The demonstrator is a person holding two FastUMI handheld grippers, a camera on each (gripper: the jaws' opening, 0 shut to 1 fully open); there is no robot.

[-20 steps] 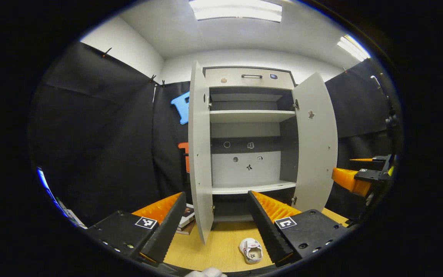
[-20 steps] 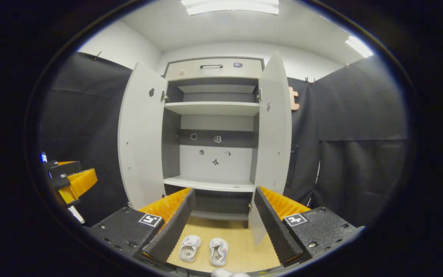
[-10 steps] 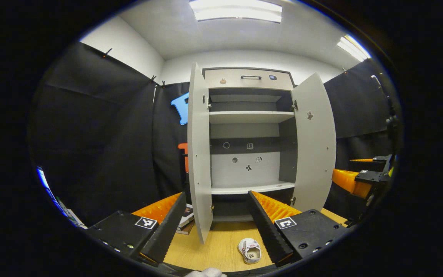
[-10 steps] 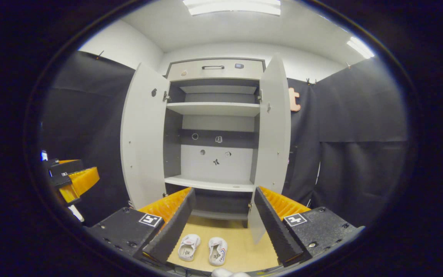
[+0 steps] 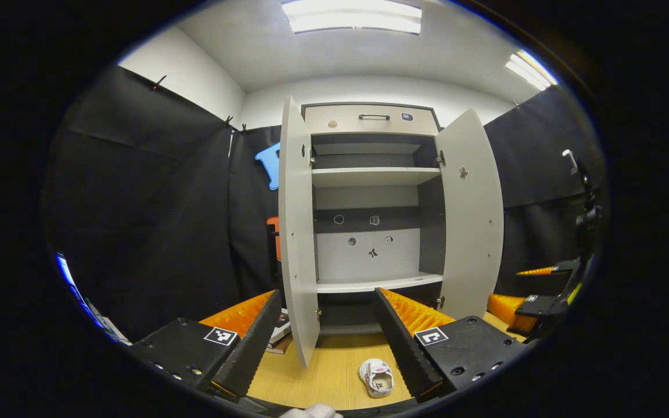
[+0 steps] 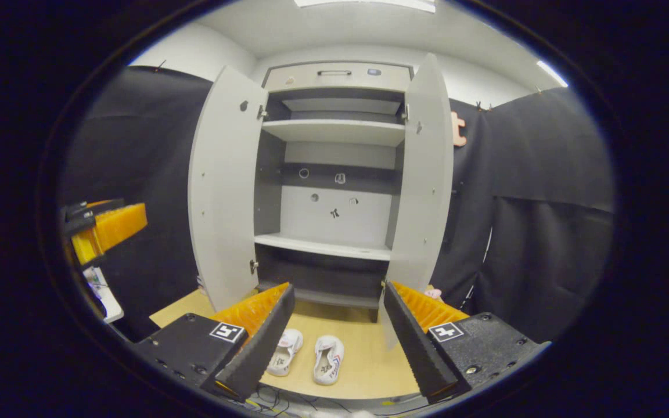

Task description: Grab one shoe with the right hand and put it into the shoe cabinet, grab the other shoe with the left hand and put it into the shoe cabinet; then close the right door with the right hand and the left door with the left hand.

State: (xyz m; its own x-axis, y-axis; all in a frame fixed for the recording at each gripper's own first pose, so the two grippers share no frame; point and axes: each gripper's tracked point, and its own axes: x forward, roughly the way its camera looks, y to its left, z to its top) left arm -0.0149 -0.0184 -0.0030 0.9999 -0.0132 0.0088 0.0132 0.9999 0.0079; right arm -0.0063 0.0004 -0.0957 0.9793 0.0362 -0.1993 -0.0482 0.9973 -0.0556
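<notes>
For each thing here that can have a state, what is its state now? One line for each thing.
Left door: open.
Right door: open.
Top drawer: closed.
Cabinet shelves: empty, no shoes inside.
Two shoes: on the floor, side by side, not gripped.
Left gripper: open, holding nothing.
Right gripper: open, above the shoes.

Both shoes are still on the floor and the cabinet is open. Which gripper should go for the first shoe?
Probably the right gripper. In its view both shoes lie on the floor between its open fingers, in front of the shoe cabinet. The left gripper frames one shoe, beside its right finger.
</notes>
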